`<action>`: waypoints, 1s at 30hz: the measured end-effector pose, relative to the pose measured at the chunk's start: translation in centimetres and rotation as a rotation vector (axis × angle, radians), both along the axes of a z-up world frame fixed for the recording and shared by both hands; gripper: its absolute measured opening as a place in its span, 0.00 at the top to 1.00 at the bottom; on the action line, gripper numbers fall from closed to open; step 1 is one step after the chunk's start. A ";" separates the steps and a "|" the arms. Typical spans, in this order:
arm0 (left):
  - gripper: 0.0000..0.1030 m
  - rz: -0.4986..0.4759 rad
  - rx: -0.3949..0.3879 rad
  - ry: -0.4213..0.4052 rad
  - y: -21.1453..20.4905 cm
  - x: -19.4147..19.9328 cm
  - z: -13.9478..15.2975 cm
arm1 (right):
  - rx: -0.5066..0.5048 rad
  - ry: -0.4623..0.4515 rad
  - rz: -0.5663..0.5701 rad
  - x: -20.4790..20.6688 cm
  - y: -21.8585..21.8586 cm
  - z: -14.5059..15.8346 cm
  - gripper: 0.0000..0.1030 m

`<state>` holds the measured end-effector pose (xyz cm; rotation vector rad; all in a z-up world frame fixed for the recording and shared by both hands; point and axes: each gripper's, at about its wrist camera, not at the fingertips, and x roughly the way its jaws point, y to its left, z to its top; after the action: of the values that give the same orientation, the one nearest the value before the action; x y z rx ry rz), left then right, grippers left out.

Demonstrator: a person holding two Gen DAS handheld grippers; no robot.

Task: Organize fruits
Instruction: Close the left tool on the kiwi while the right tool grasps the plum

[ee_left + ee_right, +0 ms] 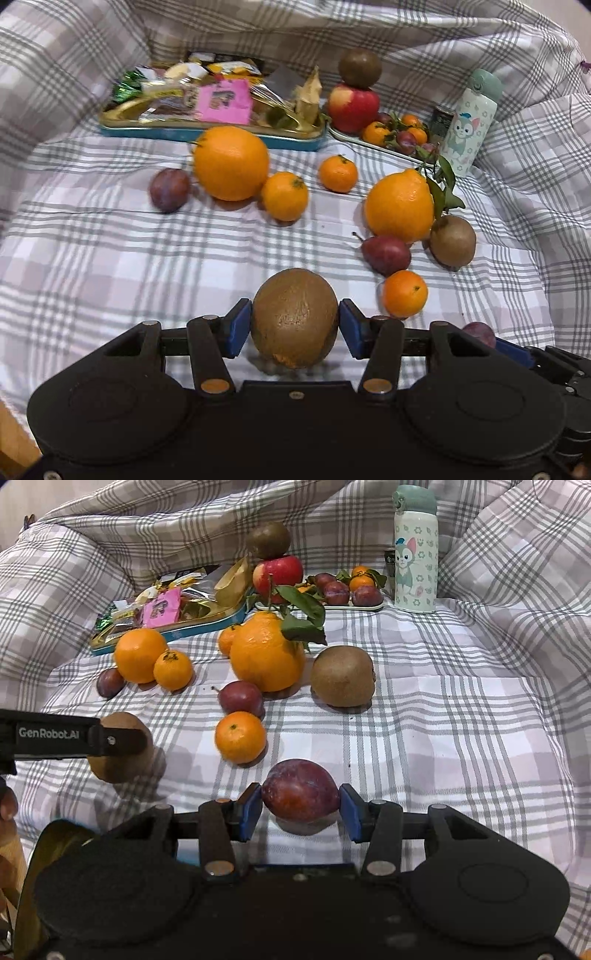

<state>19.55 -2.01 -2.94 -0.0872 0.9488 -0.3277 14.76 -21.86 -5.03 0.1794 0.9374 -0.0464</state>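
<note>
Here a plaid cloth [110, 258] covers the whole surface. At its far edge sit a snack tray [207, 131], a bottle [415, 554] and a white fruit plate [351, 607], which carries a red apple [352, 107] with a kiwi [359, 67] on top. 2 large oranges [231, 162] [400, 205] lie loose mid-cloth, the second just beside another kiwi [452, 242]. Left hand-held gripper [295, 328]: blue pads pressed on both sides of a brown kiwi [295, 317], near edge of cloth. Right hand-held gripper [301, 810]: clamped on a dark plum [300, 790], just beyond a mandarin [240, 736].
</note>
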 end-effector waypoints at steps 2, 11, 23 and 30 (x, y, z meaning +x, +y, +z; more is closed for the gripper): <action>0.45 0.007 0.016 -0.009 0.5 -0.8 0.5 | 0.000 -0.002 0.005 -0.7 0.3 0.4 0.53; 0.45 0.032 0.038 0.001 2.7 -5.0 1.5 | 0.011 -0.012 0.026 -4.8 1.6 2.0 0.53; 0.45 0.023 0.056 0.013 4.0 -11.4 1.7 | 0.023 0.012 0.052 -10.9 3.5 2.7 0.53; 0.45 0.030 0.083 0.024 4.0 -14.7 1.0 | 0.031 0.019 0.064 -14.4 4.1 2.7 0.53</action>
<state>4.81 1.97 -1.94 -0.0299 0.9824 -0.2596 0.38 -17.80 -2.29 0.1780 0.9627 0.0260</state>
